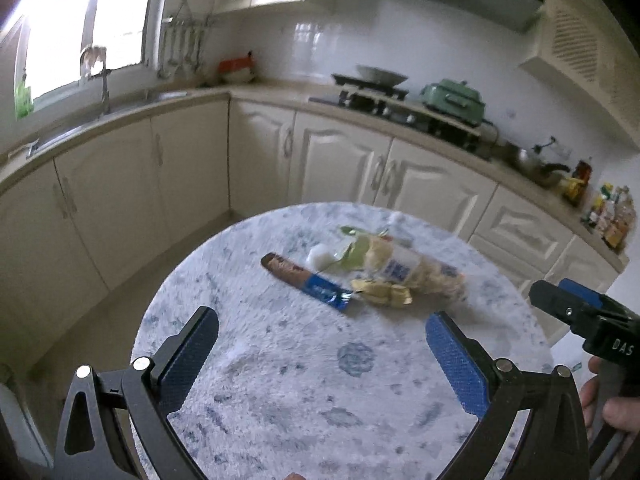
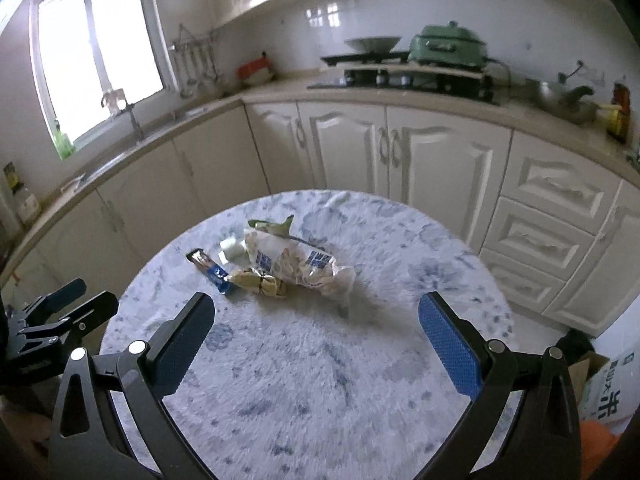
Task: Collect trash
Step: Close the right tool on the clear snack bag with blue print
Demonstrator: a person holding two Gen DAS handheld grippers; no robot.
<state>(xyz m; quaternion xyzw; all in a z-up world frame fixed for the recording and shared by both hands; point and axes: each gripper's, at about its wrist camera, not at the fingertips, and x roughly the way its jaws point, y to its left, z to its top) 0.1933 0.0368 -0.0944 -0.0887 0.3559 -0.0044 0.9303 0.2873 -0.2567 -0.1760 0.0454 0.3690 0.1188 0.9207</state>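
**Two grippers poised, trash untouched**

Left wrist view: left gripper (image 1: 320, 344) with jaws spread wide, pinching nothing, hovering over the round counter (image 1: 280, 400). Ahead of the jaws and well apart from them, a cluster of trash: blue-and-brown wrapper (image 1: 306, 280) nearest, crumpled yellow wrapper (image 1: 382, 292) just beside it, large clear bag (image 1: 416, 270) behind, small white wad (image 1: 320, 258) at its left. Right gripper (image 1: 560, 300) off to the right, jaws seemingly apart.

Right wrist view: right gripper (image 2: 316, 328), jaws likewise spread and empty. Same heap ahead, slightly left of centre; yellow wrapper (image 2: 260, 282) closest.

Likely step: approach before the first pick. Next: forward and down, straddling one piece, then closing.
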